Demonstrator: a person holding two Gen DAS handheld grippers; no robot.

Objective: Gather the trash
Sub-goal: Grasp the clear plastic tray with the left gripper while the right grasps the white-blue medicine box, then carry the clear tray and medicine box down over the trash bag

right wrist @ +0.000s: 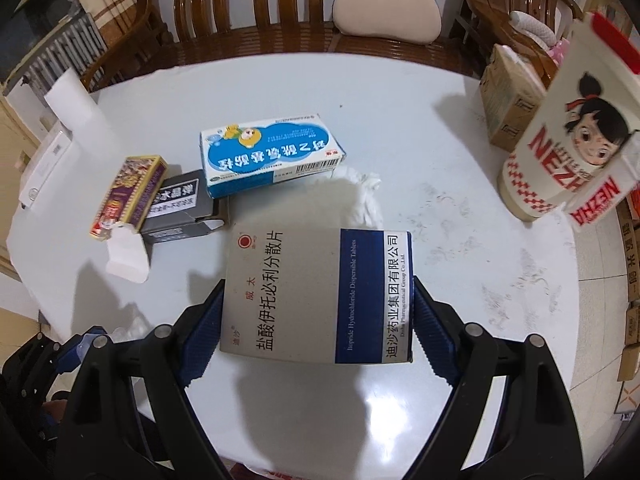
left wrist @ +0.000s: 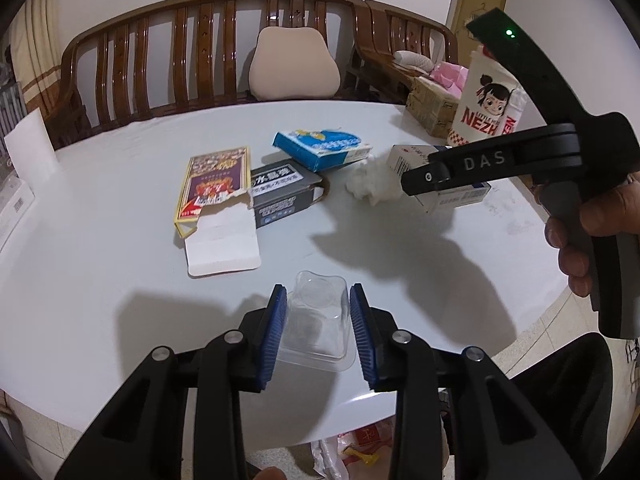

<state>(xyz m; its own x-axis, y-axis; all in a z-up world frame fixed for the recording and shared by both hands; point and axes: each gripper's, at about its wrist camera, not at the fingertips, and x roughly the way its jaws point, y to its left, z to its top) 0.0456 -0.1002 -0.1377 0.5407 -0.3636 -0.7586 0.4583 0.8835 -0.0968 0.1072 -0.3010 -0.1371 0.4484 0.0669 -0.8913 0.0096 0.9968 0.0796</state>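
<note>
My left gripper (left wrist: 318, 324) is shut on a clear plastic blister tray (left wrist: 318, 320) near the table's front edge. My right gripper (right wrist: 318, 320) is shut on a white and blue medicine box (right wrist: 316, 296) and holds it above the table; the box also shows in the left wrist view (left wrist: 444, 180). On the white table (left wrist: 100, 260) lie a torn purple and yellow box (left wrist: 214, 188), a grey box (left wrist: 282, 194), a blue and white box (left wrist: 322, 148) and a crumpled white tissue (left wrist: 370, 182).
A Nezha paper cup (right wrist: 568, 152) stands at the table's right edge, with cardboard boxes (right wrist: 508, 104) behind it. A wooden bench (left wrist: 200, 52) with a beige cushion (left wrist: 294, 66) runs along the far side. A trash bag (left wrist: 352, 452) lies on the floor below the front edge.
</note>
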